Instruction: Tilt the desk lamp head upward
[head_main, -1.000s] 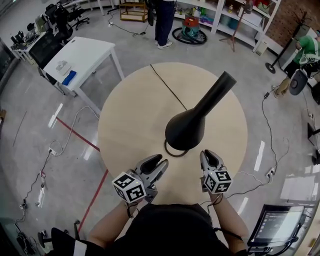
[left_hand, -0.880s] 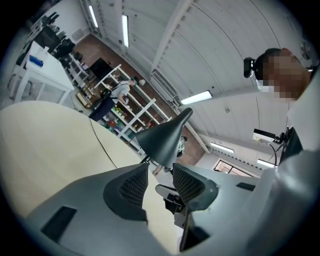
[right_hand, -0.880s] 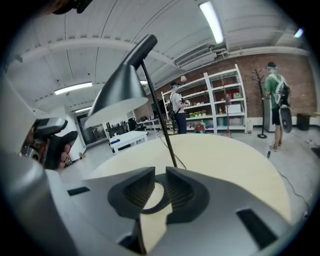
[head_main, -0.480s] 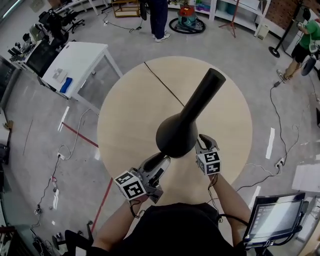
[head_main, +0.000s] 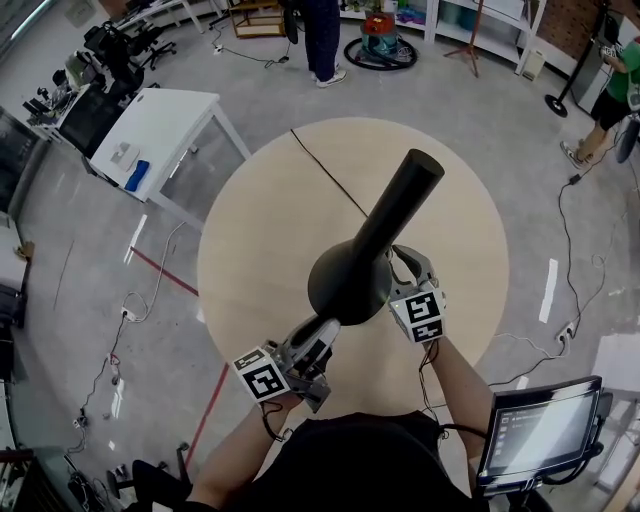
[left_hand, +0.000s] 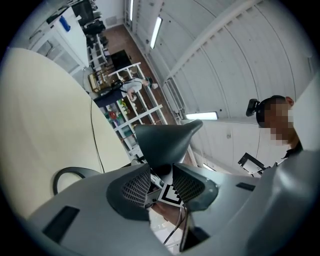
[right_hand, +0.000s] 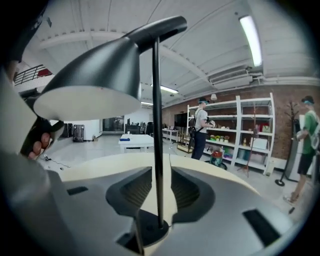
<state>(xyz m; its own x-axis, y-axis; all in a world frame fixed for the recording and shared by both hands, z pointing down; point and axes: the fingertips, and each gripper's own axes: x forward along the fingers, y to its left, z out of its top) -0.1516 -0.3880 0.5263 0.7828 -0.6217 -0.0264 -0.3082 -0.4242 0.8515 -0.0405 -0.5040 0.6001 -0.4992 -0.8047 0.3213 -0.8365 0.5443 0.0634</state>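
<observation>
- The only print close by is the black and white block pattern on the left cube and the right cube, one on each claw.
- A person stands at the round table, with both arms held out low in front of the body.
- The left claw points up and away from the person. Its tips sit under the near edge of the black lamp head.
- Its jaws are a little apart. The rim of the lamp head dips in between the tips, but I cannot tell if they touch it.
- The right claw reaches forward, just beside the right side of the lamp head and low over the table.
- Its jaws are apart. The thin pole stands straight up between them with a gap on each side, so this claw holds nothing.
- The base sits on the table right at the mouth of the right claw.
- The lamp stands near the middle of the table. Its head hangs over the right claw with the open side facing down.
</observation>
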